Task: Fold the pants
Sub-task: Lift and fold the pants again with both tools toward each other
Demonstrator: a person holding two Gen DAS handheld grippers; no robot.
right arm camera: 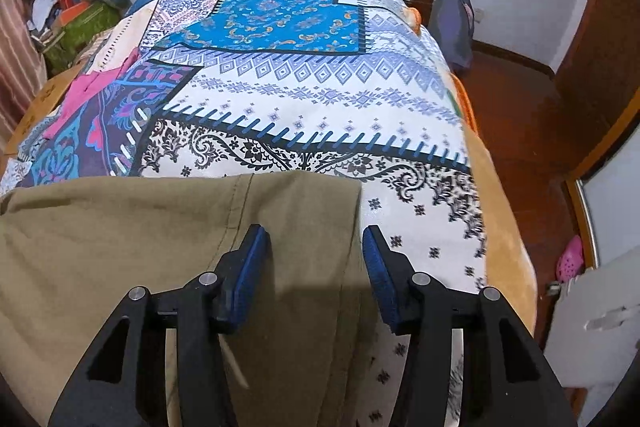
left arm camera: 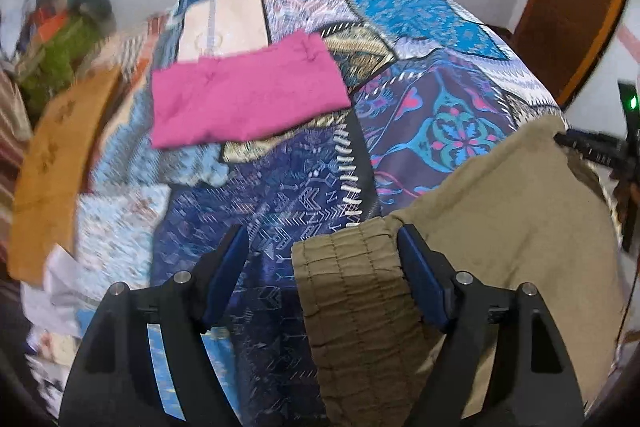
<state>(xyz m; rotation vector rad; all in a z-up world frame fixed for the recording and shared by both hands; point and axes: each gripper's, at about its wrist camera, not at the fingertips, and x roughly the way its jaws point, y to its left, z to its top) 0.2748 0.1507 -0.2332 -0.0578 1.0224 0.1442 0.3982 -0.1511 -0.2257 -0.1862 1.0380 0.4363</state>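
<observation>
The pants are a dull green-brown and lie flat on the bed, near its front edge. The bed has a busy patchwork cover with blue, purple and white patches.

The left gripper points down at the stretchy waistband. The waistband is ribbed and darker than the rest of the pants. Its end sits between the two blue pads, right up against the right-hand one, while the other pad is over the bare cover with a gap beside it. The jaws stand wide apart and do not squeeze the cloth.

The right gripper points down at the other end of the pants. One blue pad is over the cloth, close to a seam. The other pad is just past the cloth's edge, over a white patch with black flowers. These jaws are partly open and do not pinch the pants either.

Farther back on the bed lies a pink cloth, folded flat and well apart from the pants. A brown cloth lies along the left side of the bed. Beyond it, by the wall, is a blurry heap of things. On the right side there is a red-brown floor, and a pink shoe sits there.
</observation>
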